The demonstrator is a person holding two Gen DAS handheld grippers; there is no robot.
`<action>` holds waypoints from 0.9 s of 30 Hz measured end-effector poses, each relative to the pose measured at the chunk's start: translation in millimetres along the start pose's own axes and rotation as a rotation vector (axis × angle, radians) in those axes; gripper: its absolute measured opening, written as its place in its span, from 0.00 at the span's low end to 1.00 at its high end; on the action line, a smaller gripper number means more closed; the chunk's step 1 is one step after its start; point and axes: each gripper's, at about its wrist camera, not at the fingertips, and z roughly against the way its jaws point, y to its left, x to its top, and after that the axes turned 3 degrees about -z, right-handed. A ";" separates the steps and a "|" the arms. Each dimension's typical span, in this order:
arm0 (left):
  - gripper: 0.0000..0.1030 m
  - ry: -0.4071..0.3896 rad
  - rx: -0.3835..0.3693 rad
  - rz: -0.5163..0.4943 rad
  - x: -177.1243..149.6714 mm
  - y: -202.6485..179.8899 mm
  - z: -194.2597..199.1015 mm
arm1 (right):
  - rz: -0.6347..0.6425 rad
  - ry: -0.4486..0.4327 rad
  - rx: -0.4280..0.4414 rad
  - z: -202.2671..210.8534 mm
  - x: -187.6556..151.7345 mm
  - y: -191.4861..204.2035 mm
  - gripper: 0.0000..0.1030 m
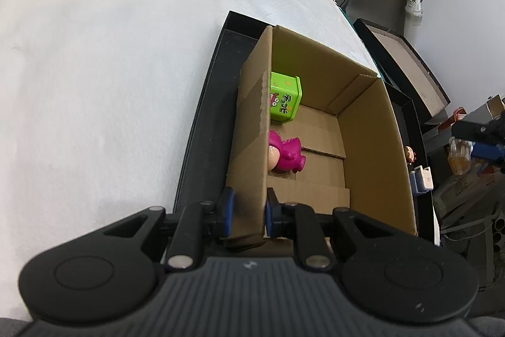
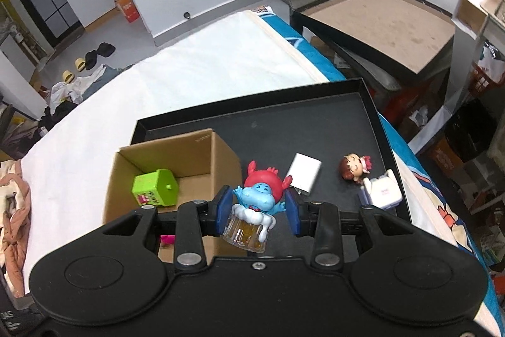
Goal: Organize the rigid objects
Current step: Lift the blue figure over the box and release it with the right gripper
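A: Left wrist view: left claw point(image 1: 247, 212) is clamped on the near wall of the cardboard box point(image 1: 375, 128), one pad outside, one inside. Box is set in a black tray point(image 1: 202, 128) on a white-covered surface point(image 1: 94, 84). Green cube toy point(image 1: 285, 98) and pink figure point(image 1: 285, 155) are seen inside, both along the left wall.

B: Right claw?

A: Right claw point(image 2: 257, 207) is closed on a blue-and-red figure point(image 2: 260, 190) w/ a clear amber base; it's held above the tray, just beside the box's right wall.

B: Other items?

A: White block point(image 2: 304, 172), small doll point(image 2: 355, 168) and a white-lilac item point(image 2: 383, 191) are noted on the tray floor, right of the box. Doll touches the lilac item; block lies apart.
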 end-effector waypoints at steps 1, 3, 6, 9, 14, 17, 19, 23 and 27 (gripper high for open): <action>0.17 0.000 -0.002 0.000 -0.1 0.2 0.0 | 0.006 -0.003 0.004 2.1 0.9 3.2 0.35; 0.17 0.000 -0.006 0.000 -0.1 0.8 0.0 | 0.017 -0.006 0.011 4.6 1.9 9.7 0.35; 0.17 0.001 -0.012 0.002 0.4 2.3 0.0 | 0.034 -0.006 0.025 5.9 3.2 20.9 0.35; 0.18 0.000 -0.013 0.001 0.1 2.3 0.0 | 0.053 0.002 0.036 2.9 2.9 31.9 0.35; 0.18 -0.002 -0.011 -0.016 -0.5 0.3 -0.1 | 0.078 0.013 0.051 -4.9 4.1 49.6 0.35; 0.18 -0.005 -0.010 -0.020 -1.0 -0.2 -0.1 | 0.089 0.018 0.055 -10.9 5.0 57.0 0.35; 0.18 -0.004 -0.011 -0.018 -0.7 0.0 -0.2 | 0.094 0.023 0.057 -15.2 5.8 61.2 0.35; 0.18 0.001 -0.011 -0.024 0.2 -0.4 -0.9 | 0.105 0.031 0.059 -23.3 6.1 69.1 0.35; 0.18 0.006 -0.010 -0.032 0.8 -0.5 -1.7 | 0.115 0.036 0.065 -32.0 8.3 78.0 0.36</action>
